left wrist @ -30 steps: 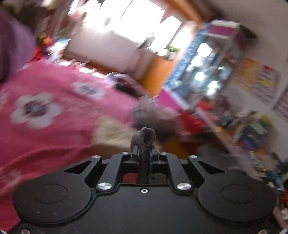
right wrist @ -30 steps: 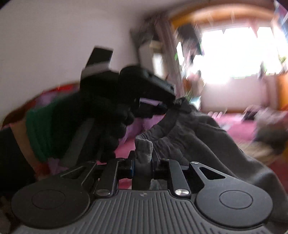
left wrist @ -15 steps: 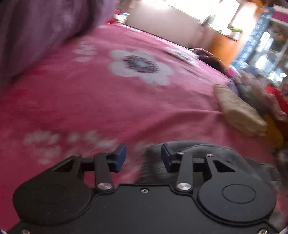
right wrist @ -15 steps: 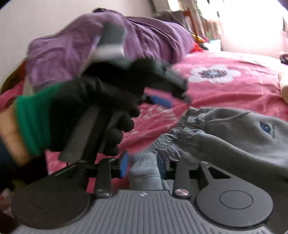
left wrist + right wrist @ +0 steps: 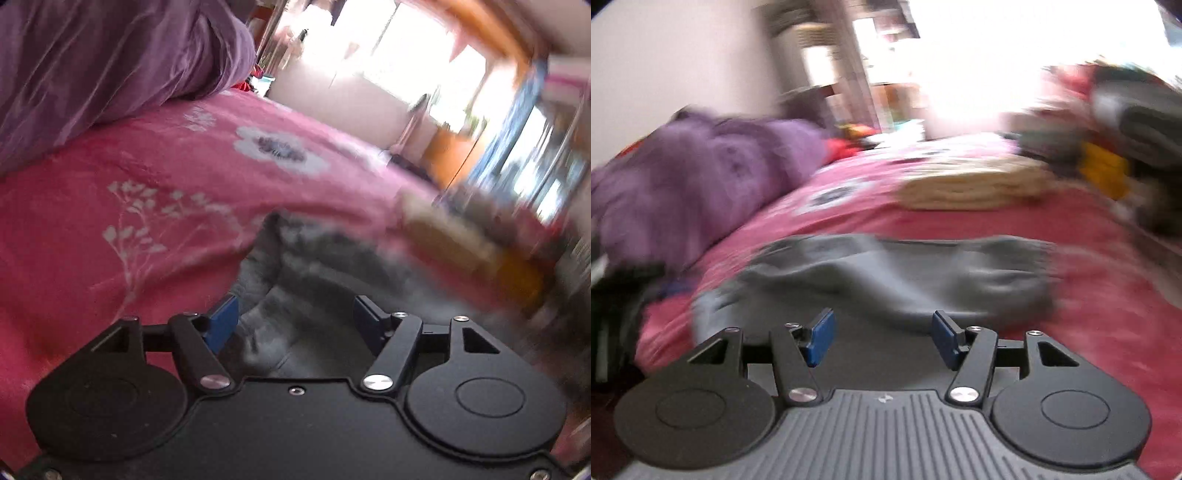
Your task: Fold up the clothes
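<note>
The grey sweatpants (image 5: 886,273) lie spread on the pink bed (image 5: 1108,295) just ahead of my right tool (image 5: 882,338) and under my left tool (image 5: 295,325), both spread wide and holding nothing. They look soft, limp and light, so I judge the thicker elastic waistband or a leg cuff the surest hold. Motion blur smears the cloth's edges, and the folded tan garment (image 5: 975,188) and the clutter beyond are hard to make out.

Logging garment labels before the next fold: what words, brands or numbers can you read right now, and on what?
None can be read.
Grey garment: no logo or tag shows in either view; the cloth is motion-blurred.
Pink bedspread: white flower prints only, no lettering.
Shelves by the window: too blurred to read.
</note>
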